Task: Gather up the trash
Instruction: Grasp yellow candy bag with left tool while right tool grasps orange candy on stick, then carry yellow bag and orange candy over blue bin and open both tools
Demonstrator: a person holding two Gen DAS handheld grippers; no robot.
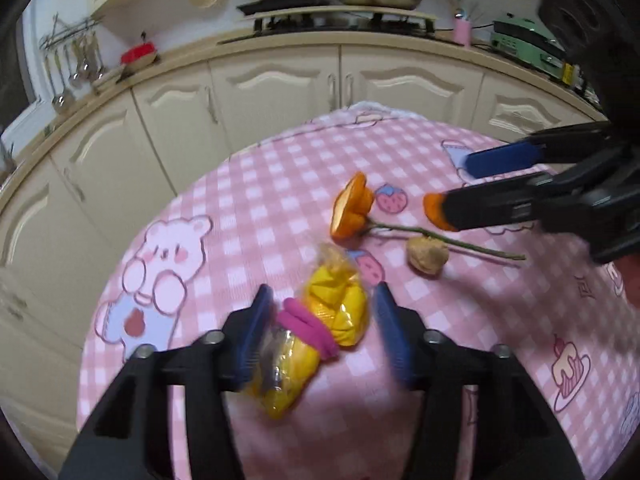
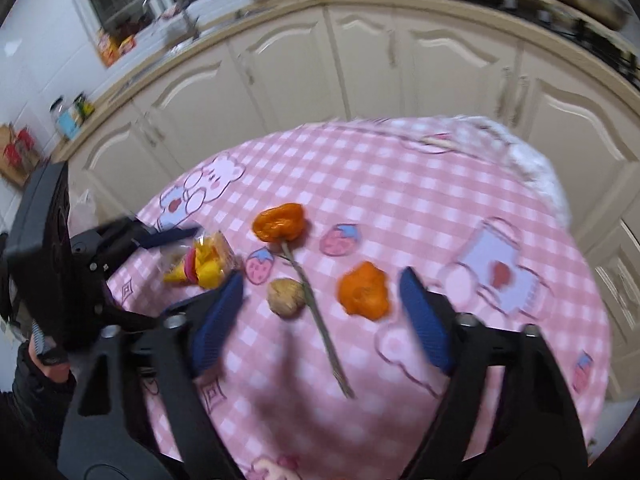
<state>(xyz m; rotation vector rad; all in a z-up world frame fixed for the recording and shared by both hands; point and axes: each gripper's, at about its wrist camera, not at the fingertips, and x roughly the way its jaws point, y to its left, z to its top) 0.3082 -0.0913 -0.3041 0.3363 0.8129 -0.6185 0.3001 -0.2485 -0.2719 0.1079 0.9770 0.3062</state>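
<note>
Left side: the left hand-held gripper [image 1: 320,320] is straddling the yellow wrapper [image 1: 320,320], a crinkled clear packet of yellow pieces with a pink band across it, lying on the pink checked worktop [image 1: 256,208]. One blue pad is touching the packet's left edge; the other is standing clear of its right side, so the jaws are open and not yet gripping.

Centre: a peel with a stem [image 2: 282,222] and a walnut [image 2: 286,295] are lying just beside each other, untouched.

Right side: the right hand-held gripper [image 2: 320,304] is framing the second orange peel [image 2: 364,294], which is lying nearer the right pad, with neither pad touching it. These jaws are also open and empty.

Judgement: both grasps are in hand. To do them well, the left should be centring on the bulky yellow part, not the thin plastic edge, before closing. The right should be shifting sideways until the peel sits midway between the pads, then lowering close to the cloth, since the peel is low and could slip out or drag the fabric.
</note>
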